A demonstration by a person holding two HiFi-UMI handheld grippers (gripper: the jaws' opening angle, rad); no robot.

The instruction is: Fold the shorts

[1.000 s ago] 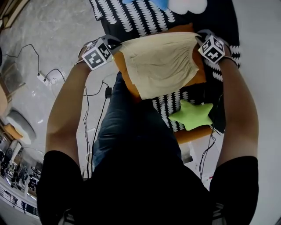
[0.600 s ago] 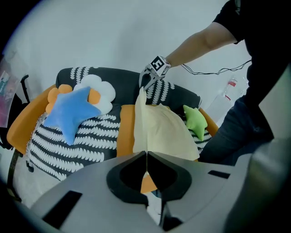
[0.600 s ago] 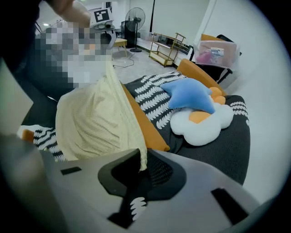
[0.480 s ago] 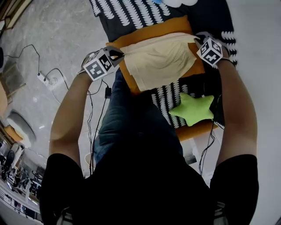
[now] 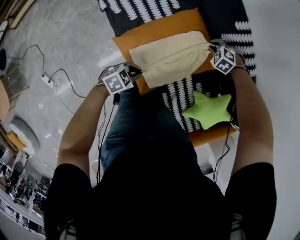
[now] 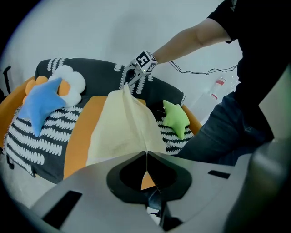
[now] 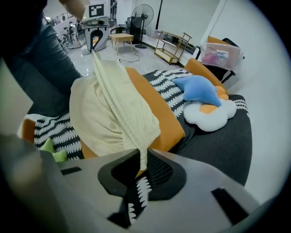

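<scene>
The left gripper [image 6: 146,155] has its jaws pressed together on a thin corner of a pair of pale cream fabric shorts [image 6: 123,123], the cloth running up out of the pinch as a taut ridge. The right gripper [image 7: 141,160] is nearly closed as well, its toothed pads clamped on a bunched corner of the same shorts [image 7: 107,107]. In the head view the left gripper [image 5: 137,73] holds the near-left end and the right gripper [image 5: 211,47] the right end. The shorts [image 5: 169,57] are stretched between them, the held edge lifted and the rest draped down. Below the shorts lies a broad orange fabric panel [image 5: 159,29], part of a black couch cover with a white leaf print [image 5: 140,11]. Near the right gripper, on the printed cover, rests a lime-green star-shaped plush cushion [image 5: 206,109], apart from the shorts. Farther along the couch a blue star-shaped plush cushion [image 7: 198,88] leans on a white cloud-shaped cushion with an orange centre [image 7: 212,113]. The person's leg in blue jeans [image 5: 140,131] stands between the two arms.
</scene>
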